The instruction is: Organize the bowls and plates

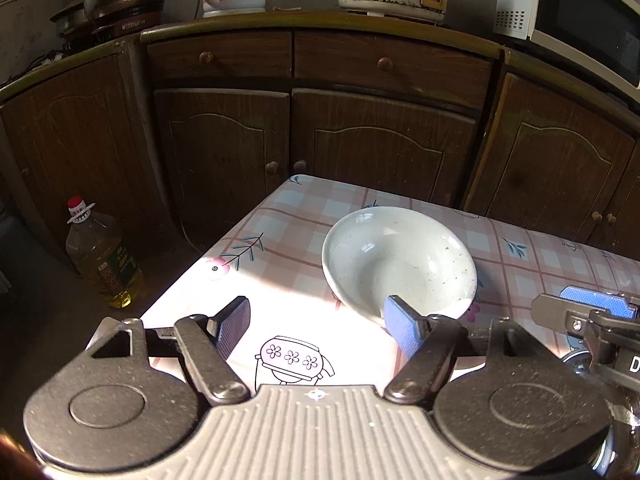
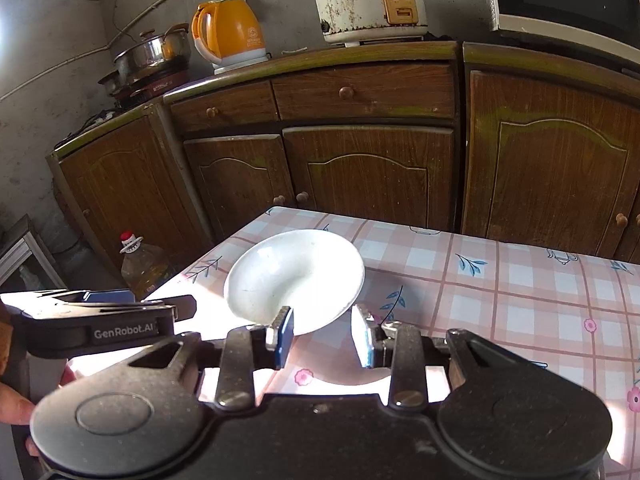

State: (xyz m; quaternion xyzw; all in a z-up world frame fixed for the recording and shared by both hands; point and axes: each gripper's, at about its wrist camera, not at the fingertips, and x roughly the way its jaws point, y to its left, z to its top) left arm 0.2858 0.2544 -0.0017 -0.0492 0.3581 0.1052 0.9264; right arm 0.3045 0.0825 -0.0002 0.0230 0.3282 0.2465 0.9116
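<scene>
- Nearest the lens, the left claw hangs low over the desk with its jaws spread wide and nothing between them; its blue-padded right finger sits just beside the near rim of the bowl, whether touching cannot be told.
- The right claw is also open and empty, at a moderate gap; in the right wrist view the bowl's near rim falls between its fingers, the left pad overlapping that rim, yet contact cannot be confirmed.
- The single white bowl rests tilted on the checked cloth near the desk's left edge, in strong sunlight; no plate and no stack is in view.
- Judged from this, the step in hand is the approach to pick up the bowl; the grasp is not yet made.
- The next move likely calls for one claw to straddle the thin rim and close firmly; a glazed, tilted bowl may slip or rock, so the other claw could steady it.
- Beyond the desk stand dark wooden cabinets; on their top sit an orange kettle and a stained rice cooker; an oil bottle stands on the floor.
</scene>
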